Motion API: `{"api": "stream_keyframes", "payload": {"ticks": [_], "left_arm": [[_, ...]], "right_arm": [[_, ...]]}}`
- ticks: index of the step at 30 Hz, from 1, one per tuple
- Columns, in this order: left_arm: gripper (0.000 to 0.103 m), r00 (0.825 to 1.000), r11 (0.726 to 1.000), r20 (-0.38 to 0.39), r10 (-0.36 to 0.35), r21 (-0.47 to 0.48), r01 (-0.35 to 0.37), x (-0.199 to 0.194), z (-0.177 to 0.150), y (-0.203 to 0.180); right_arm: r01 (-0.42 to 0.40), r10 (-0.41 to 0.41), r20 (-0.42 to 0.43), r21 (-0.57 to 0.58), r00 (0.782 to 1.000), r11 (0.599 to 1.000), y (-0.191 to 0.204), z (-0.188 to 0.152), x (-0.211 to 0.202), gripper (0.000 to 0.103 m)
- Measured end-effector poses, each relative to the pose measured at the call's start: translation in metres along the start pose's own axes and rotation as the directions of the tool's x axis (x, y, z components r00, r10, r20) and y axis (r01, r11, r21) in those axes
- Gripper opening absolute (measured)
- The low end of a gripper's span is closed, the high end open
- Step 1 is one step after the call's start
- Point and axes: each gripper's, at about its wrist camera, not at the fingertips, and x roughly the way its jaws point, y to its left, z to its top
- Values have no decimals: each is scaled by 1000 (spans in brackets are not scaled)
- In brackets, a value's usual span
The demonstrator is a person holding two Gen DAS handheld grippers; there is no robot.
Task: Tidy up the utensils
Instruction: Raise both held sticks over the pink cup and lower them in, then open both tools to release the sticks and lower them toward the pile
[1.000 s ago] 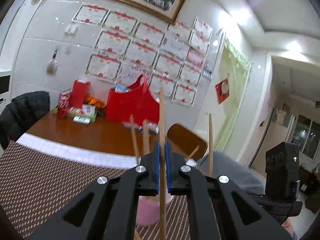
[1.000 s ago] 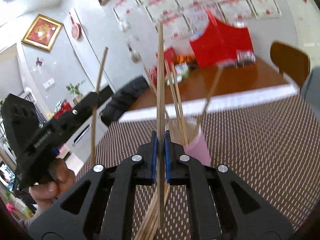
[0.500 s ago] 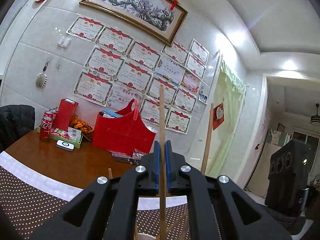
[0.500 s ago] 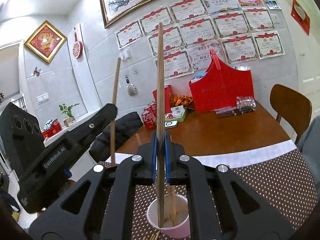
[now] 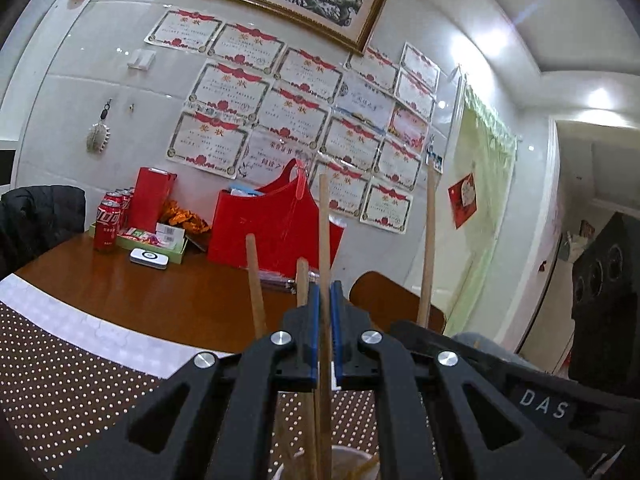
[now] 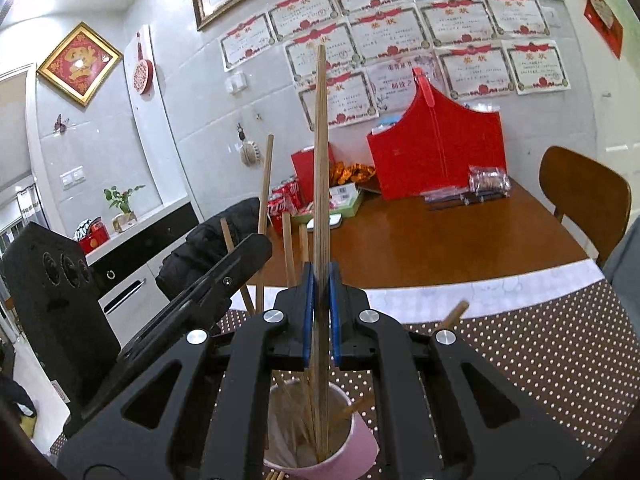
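Left gripper [image 5: 325,312]: blue pads clamped on 1 upright wooden chopstick [image 5: 324,240], lower end cut off at the bottom edge of the left view, over the cup rim.
Right gripper [image 6: 319,292]: pads pinched on 1 darker upright chopstick [image 6: 320,160], tip down inside the pink cup [image 6: 352,446].
Cup: standing on the dotted brown placemat [image 6: 540,352], directly below both grippers; near wall and base hidden behind the black finger frames.
Loose chopsticks [image 6: 286,252]: several leaning in the cup, exact count unclear, lower lengths masked by the grippers.
More sticks at the bottom edge of the right view, beside the cup; mostly cut off.
Background: brown table [image 5: 168,292], red bag [image 5: 276,232], soda cans [image 5: 106,222], wooden chair [image 6: 580,188].
Hands: none in view.
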Motion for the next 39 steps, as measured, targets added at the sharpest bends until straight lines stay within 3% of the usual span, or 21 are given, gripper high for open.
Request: {"api": "stream_keyframes", "payload": {"ticks": [2,3,4,5,6,7,8,10,16,23,29,39], "left_arm": [[8,1000,1000,-15,4,4,-4,-1,-2,1],[24,1000,1000,-26,8,10,-8,-3,-2,1],[37,999,1000,-26,19,13,-18,-7,-1,2],[41,999,1000,-16,30,4,-30,-11,0,3],[56,999,1000,-16,30,-2,-30,-17,3,5],[68,999,999,-18,42,3,-42,-22,7,6],[71,998,998,-9,59,9,-59,-30,10,5],[73,998,998,-2,64,25,-64,-41,16,3],[80,997,995,-2,78,69,-78,-78,33,-10],[81,988,983,-64,142,129,-133,-121,37,-19],[81,964,972,-170,207,149,-182,-152,16,-13],[81,877,957,-385,287,158,-244,-171,-48,7]], "right_arm": [[-1,1,-17,7,1000,1000,-2,-3,0,9],[4,-3,-25,16,1000,1000,-3,-4,-2,21],[10,-9,-24,28,1000,1000,-4,-4,-5,39],[16,-16,-11,42,1000,999,-6,-4,-10,71],[28,-29,18,60,999,998,-8,-4,-19,88],[21,-24,40,68,999,997,-9,-3,-25,90],[20,-25,64,78,998,997,-10,-1,-35,90],[18,-26,90,86,996,996,-8,4,-50,96],[31,-46,131,112,990,993,-4,13,-87,97],[86,-95,81,108,992,990,4,2,-123,97],[119,-113,-69,100,991,988,10,-38,-132,97],[120,-91,-263,97,960,988,24,-106,-128,97]]}}
